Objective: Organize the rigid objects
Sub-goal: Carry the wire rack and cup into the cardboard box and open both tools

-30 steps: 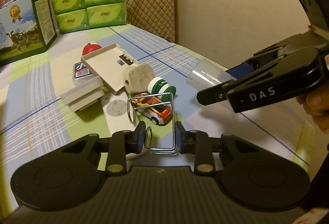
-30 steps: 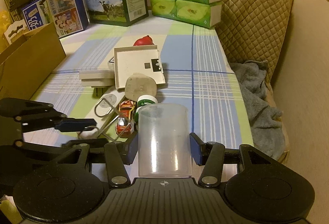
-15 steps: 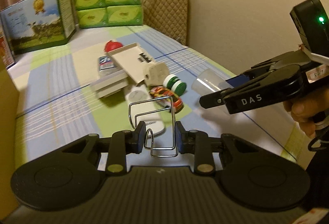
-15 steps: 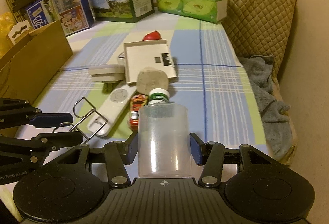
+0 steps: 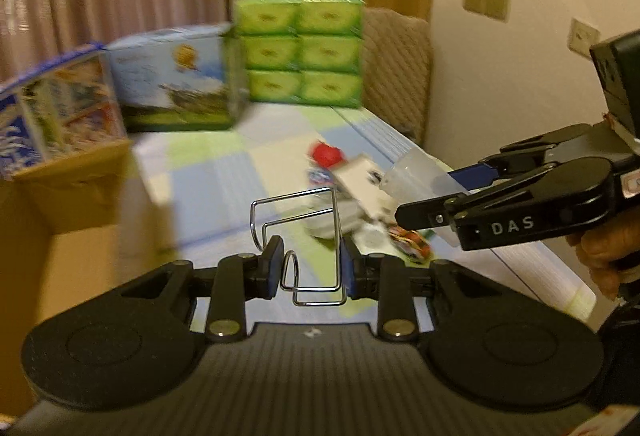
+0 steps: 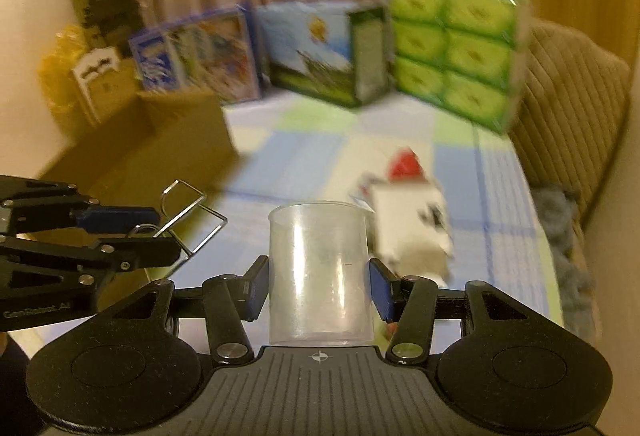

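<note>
A: Cardboard box (image 5: pixel 68 204) sits at your far left, at the edge of the checked counter (image 5: pixel 208 180). Which tool is nearest it?

B: Your left gripper (image 5: pixel 310 268). Its jaws are clamped on a wire rack (image 5: pixel 296 224), pads pressing the bent chrome wire from both sides. The rack is off the counter, sticking up and forward from the jaws.

A: And past the rack?

B: You have a blurred heap on the counter: a red thing (image 5: pixel 326 154), a white tray (image 5: pixel 362 182), a toy car (image 5: pixel 410 238). Motion blur keeps me from telling how they touch.

A: Behind them?

B: Two printed cartons (image 6: pixel 264 56) and a stack of green tissue packs (image 5: pixel 300 52) stand along the far edge, with a quilted chair back (image 5: pixel 400 72) to the right.

A: The right side?

B: Your right gripper (image 6: pixel 318 286) grips a clear cup (image 6: pixel 318 272), jaws closed on its sides with the rim pointing away from you. In the left view the cup (image 5: pixel 420 172) hangs above the heap, and your hand (image 5: pixel 608 252) shows at the edge. A grey cloth (image 6: pixel 564 236) lies beyond the counter's right side.
</note>
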The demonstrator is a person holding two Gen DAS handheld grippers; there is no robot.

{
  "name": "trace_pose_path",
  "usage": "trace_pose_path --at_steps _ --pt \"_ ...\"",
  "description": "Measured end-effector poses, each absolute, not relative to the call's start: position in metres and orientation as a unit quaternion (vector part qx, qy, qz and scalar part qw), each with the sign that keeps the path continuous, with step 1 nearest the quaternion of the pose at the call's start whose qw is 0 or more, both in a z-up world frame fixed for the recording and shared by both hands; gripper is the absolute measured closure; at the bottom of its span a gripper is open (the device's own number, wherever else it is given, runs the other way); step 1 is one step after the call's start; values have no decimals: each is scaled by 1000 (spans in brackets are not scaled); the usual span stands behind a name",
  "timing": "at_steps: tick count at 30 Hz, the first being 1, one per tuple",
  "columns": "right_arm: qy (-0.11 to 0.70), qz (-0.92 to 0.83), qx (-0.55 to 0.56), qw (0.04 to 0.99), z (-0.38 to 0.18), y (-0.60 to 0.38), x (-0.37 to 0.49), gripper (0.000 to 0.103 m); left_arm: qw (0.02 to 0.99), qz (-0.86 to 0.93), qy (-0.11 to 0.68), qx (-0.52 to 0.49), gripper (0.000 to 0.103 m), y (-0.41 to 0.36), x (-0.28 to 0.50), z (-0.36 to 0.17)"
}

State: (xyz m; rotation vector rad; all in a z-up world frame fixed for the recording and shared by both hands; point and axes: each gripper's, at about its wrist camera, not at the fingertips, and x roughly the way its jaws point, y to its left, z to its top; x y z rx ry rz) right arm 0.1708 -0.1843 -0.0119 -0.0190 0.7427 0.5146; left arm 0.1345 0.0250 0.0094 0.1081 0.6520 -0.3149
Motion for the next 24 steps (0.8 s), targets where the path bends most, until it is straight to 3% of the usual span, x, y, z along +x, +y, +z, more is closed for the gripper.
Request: trace_pose_path --at_steps 10,24 --pt "338 349 -9 874 30 -59 182 54 940 -44 332 68 78 154 121 40" --pt "364 395 -25 843 9 73 200 54 932 2 359 42 77 247 123 15"
